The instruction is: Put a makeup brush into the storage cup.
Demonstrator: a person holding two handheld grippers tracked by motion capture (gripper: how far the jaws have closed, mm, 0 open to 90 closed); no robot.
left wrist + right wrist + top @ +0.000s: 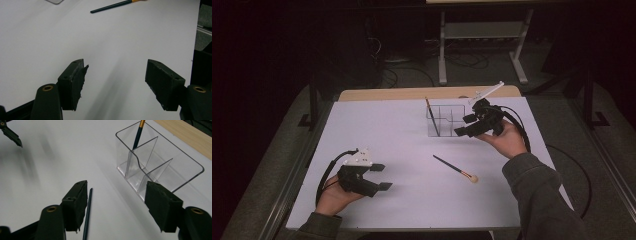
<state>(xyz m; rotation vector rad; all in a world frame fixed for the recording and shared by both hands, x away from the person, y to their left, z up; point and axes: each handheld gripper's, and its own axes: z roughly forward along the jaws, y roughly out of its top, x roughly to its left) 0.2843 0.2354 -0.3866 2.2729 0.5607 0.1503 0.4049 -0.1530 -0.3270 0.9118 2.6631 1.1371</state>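
A clear plastic organizer (446, 120) (160, 167) with several compartments stands at the back middle of the white sheet. One dark-handled brush (431, 115) (138, 133) leans upright in its left compartment. A second brush (455, 169) (112, 5) (87, 212) lies flat on the sheet in front of it, bristle end toward the right. My right gripper (464, 125) (116, 200) hovers just right of the organizer, open, with nothing between its jaws. My left gripper (383, 176) (115, 75) rests low at the front left, open and empty over bare sheet.
The white sheet (412, 150) covers a wooden table whose far edge (422, 93) shows behind the organizer. A metal stand (482, 45) and cables lie on the dark floor beyond. A black cable (324, 175) trails from the left gripper.
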